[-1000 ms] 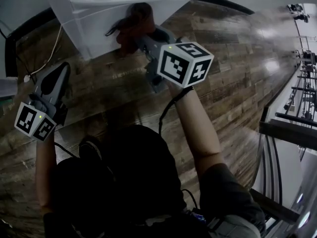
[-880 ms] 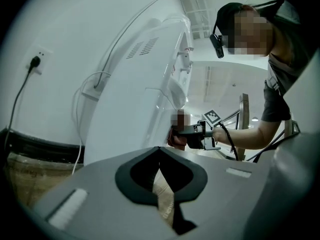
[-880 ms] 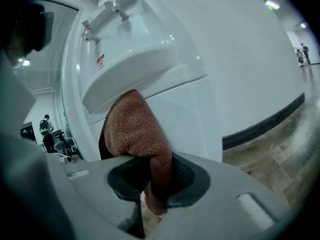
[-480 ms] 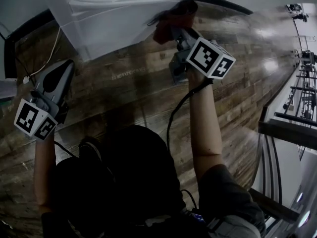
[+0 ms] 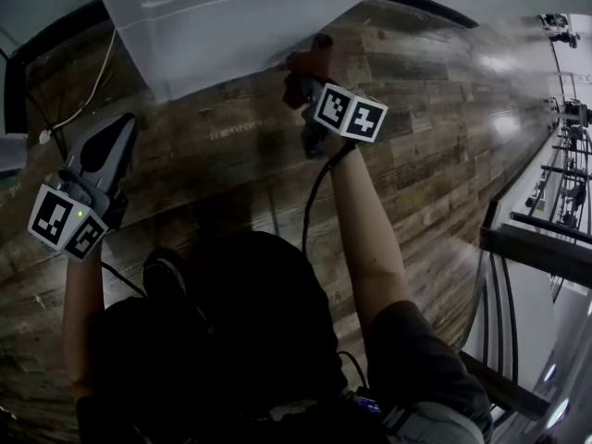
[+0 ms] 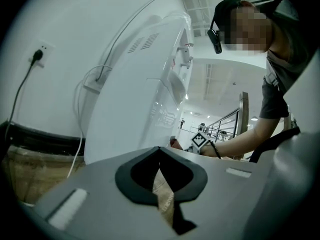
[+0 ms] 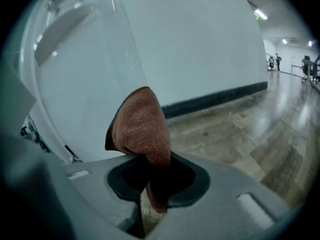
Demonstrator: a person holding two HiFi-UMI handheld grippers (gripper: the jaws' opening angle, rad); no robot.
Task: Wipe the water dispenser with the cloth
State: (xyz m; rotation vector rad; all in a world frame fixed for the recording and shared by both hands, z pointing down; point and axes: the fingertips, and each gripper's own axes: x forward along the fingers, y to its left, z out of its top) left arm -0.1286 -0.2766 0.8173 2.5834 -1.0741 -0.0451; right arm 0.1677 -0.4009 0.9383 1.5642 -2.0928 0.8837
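Note:
The white water dispenser (image 5: 222,26) stands on the wooden floor, seen from above in the head view, and it fills the left of the right gripper view (image 7: 75,84). My right gripper (image 5: 305,77) is shut on a rust-brown cloth (image 7: 142,129) and holds it close to the dispenser's lower right side; whether cloth and wall touch I cannot tell. In the head view the cloth (image 5: 307,63) shows just beyond the marker cube. My left gripper (image 5: 102,151) hangs off to the dispenser's left, shut, with nothing in it. The dispenser (image 6: 145,99) rises ahead in the left gripper view.
A white cable (image 5: 79,95) runs from the dispenser's back to a plug on the wall (image 6: 37,56). A dark skirting board (image 7: 215,99) lines the wall. A metal railing (image 5: 541,239) borders the floor on the right. Wooden floor (image 5: 435,128) lies to the right of the dispenser.
My right gripper with the cloth swept right along the dispenser's front, then came back a little left and down. The left gripper has hardly moved.

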